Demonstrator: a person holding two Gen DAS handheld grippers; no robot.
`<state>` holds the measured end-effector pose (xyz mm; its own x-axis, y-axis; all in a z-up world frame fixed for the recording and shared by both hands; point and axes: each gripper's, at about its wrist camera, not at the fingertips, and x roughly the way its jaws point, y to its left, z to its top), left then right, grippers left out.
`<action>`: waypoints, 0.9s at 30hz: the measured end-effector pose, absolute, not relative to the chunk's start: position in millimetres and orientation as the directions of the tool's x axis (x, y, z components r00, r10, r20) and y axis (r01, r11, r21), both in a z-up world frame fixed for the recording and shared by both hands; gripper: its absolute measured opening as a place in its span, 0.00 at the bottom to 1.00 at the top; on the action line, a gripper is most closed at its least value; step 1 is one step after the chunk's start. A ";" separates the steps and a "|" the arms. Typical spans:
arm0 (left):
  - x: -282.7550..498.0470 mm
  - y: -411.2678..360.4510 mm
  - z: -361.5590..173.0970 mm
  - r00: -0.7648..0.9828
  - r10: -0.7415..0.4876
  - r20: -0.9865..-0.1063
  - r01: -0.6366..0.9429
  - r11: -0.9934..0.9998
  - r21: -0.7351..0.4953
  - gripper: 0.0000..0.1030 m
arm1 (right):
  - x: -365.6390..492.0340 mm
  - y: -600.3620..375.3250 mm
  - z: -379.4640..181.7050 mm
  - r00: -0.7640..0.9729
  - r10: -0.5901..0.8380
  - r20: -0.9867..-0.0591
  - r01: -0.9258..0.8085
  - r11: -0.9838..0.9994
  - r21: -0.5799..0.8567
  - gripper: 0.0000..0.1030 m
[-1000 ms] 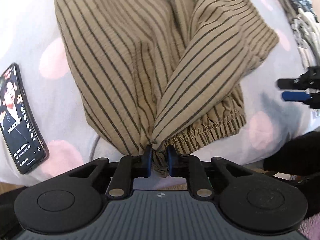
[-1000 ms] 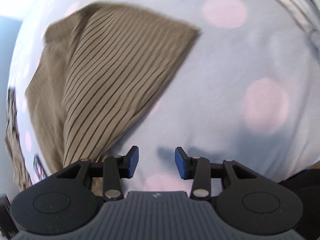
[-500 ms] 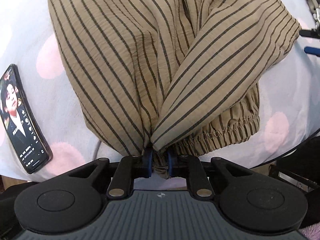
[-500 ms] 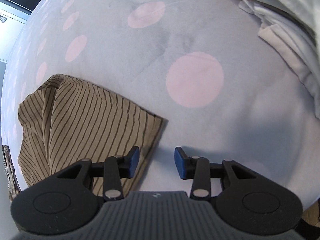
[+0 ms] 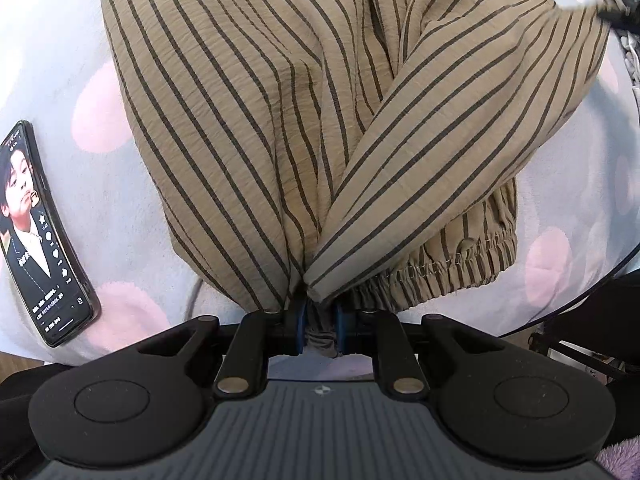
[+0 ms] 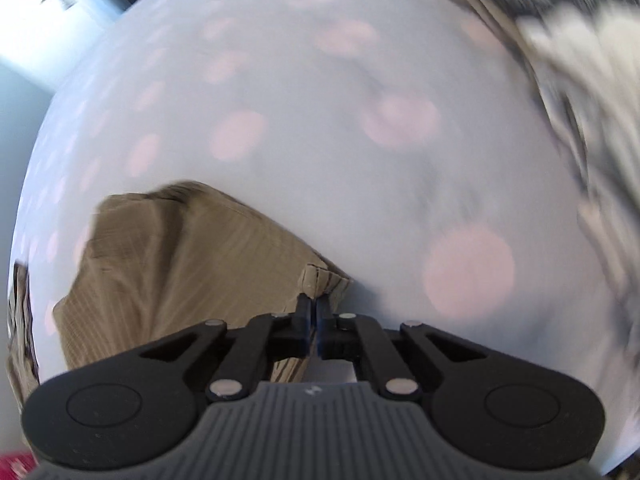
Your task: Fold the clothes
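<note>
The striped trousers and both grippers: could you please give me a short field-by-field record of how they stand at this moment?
garment: tan striped trousers, partly folded over themselves
surface: pale blanket with pink dots
left gripper: jaws shut on bunched cloth beside the elastic waistband
right gripper: jaws shut on a corner of the trousers
nearby: phone, screen lit, lying on the blanket left of the trousers
other clothes: heap at the right edge, blurred

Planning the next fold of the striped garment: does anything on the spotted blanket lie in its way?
Nothing visible does. Both tools already grip the tan striped garment: left tool at its gathered elastic hem, right tool at a corner. The phone lies apart, left of the cloth; the spotted blanket beyond is bare.
</note>
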<state>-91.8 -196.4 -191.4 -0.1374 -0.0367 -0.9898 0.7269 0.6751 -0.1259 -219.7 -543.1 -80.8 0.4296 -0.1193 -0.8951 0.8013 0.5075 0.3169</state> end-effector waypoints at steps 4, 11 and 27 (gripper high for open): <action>-90.5 -181.3 -187.4 -0.135 -0.058 -0.989 0.725 0.675 -0.138 0.12 | -171.8 -521.0 -29.7 0.447 -0.175 -0.877 0.714 0.661 0.232 0.03; -87.6 -157.8 -182.6 -0.135 -0.106 -0.985 0.718 0.675 -0.171 0.12 | -78.8 -456.8 30.2 0.529 -0.204 -0.824 0.511 0.851 0.118 0.02; -89.0 -131.5 -177.3 -0.122 -0.153 -0.981 0.739 0.646 -0.192 0.12 | 50.4 -298.9 39.9 0.581 -0.015 -0.813 0.069 0.997 0.030 0.02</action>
